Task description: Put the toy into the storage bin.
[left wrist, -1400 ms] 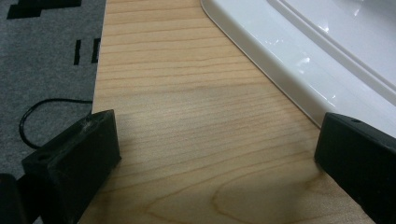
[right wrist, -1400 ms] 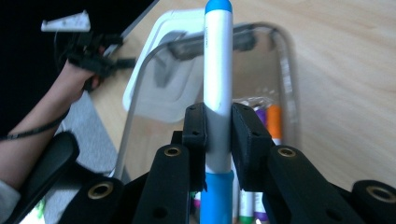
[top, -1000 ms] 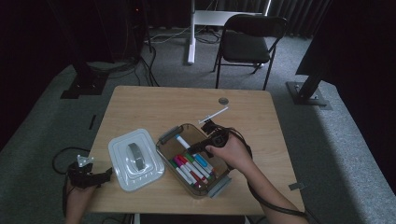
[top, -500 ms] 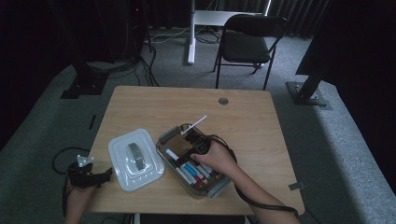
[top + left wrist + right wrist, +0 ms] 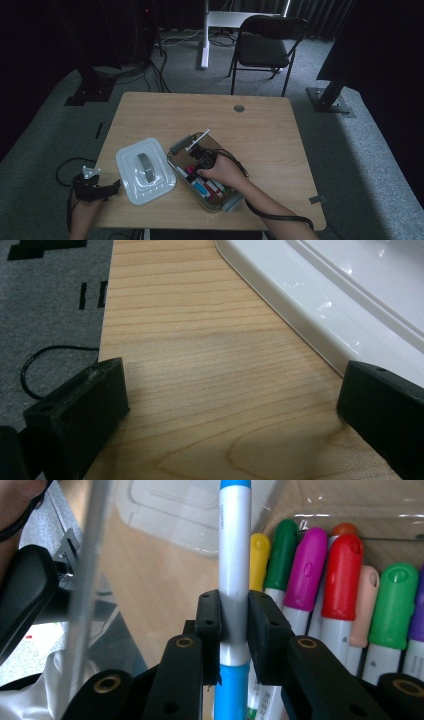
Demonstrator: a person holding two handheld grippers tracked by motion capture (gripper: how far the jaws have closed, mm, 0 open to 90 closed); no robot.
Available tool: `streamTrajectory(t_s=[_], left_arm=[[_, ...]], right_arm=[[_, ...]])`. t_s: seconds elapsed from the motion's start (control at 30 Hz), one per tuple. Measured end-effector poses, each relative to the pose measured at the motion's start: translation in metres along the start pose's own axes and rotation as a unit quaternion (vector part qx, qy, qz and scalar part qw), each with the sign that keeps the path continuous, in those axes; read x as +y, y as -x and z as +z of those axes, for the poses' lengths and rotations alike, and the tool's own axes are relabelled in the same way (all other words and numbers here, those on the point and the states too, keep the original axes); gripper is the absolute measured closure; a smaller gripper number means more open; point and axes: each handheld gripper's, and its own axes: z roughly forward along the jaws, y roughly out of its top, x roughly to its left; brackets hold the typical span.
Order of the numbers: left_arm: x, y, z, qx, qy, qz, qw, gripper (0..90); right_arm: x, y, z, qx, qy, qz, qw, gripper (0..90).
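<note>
The right hand-held gripper (image 5: 234, 625) pinches a blue-capped marker (image 5: 234, 570) over the clear box (image 5: 176, 150) of markers, apparently lowering it in; next, release. The left hand-held gripper (image 5: 230, 405) rests spread near the white lid (image 5: 345, 300).

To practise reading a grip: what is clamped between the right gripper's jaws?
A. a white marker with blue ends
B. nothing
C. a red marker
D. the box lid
A: in the right gripper view, the right gripper pinches the white barrel of a marker with blue ends, next to the other markers in the box.
</note>
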Motion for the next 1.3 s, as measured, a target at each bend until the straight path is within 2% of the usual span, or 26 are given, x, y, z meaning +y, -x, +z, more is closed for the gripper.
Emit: streamTrajectory(t_s=[0.07,0.1,0.2,0.33,0.47,0.53,0.73,0.83,0.87,0.9,0.97,1.2,1.3], left_arm=[[0.000,0.000,0.000,0.000,0.000,0.000,1.0000,0.4],[0.000,0.000,0.000,0.000,0.000,0.000,1.0000,0.4],[0.000,0.000,0.000,0.000,0.000,0.000,1.0000,0.4],[0.000,0.000,0.000,0.000,0.000,0.000,1.0000,0.4],[0.000,0.000,0.000,0.000,0.000,0.000,1.0000,0.5],[0.000,0.000,0.000,0.000,0.000,0.000,1.0000,0.4],[0.000,0.000,0.000,0.000,0.001,-0.001,1.0000,0.5],[0.000,0.000,0.000,0.000,0.001,-0.001,1.0000,0.5],[0.000,0.000,0.000,0.000,0.001,0.000,1.0000,0.5],[0.000,0.000,0.000,0.000,0.001,0.000,1.0000,0.5],[0.000,0.000,0.000,0.000,0.001,0.000,1.0000,0.5],[0.000,0.000,0.000,0.000,0.001,0.000,1.0000,0.5],[0.000,0.000,0.000,0.000,0.001,0.000,1.0000,0.5]], right_arm=[[0.000,0.001,0.003,0.000,-0.003,0.003,1.0000,76.2],[-0.001,0.002,0.013,-0.007,-0.020,0.003,0.9998,76.0],[-0.002,0.003,0.017,-0.005,-0.027,0.005,0.9996,75.5],[-0.004,0.004,0.016,0.004,-0.021,0.007,0.9997,70.4],[-0.007,0.004,0.002,-0.008,0.000,-0.015,0.9999,63.5],[-0.010,0.004,-0.009,-0.014,0.024,-0.032,0.9991,58.8],[-0.023,0.005,-0.038,-0.009,0.084,-0.045,0.9955,49.2],[-0.028,0.005,-0.046,-0.005,0.099,-0.050,0.9938,46.8],[-0.030,0.005,-0.049,-0.004,0.110,-0.055,0.9924,45.2],[-0.035,0.005,-0.057,-0.002,0.133,-0.059,0.9894,44.8],[-0.040,0.006,-0.065,0.000,0.155,-0.059,0.9862,44.4],[-0.056,0.020,-0.096,-0.044,0.229,-0.061,0.9705,40.3],[-0.064,0.027,-0.108,-0.057,0.247,-0.052,0.9658,40.3]])
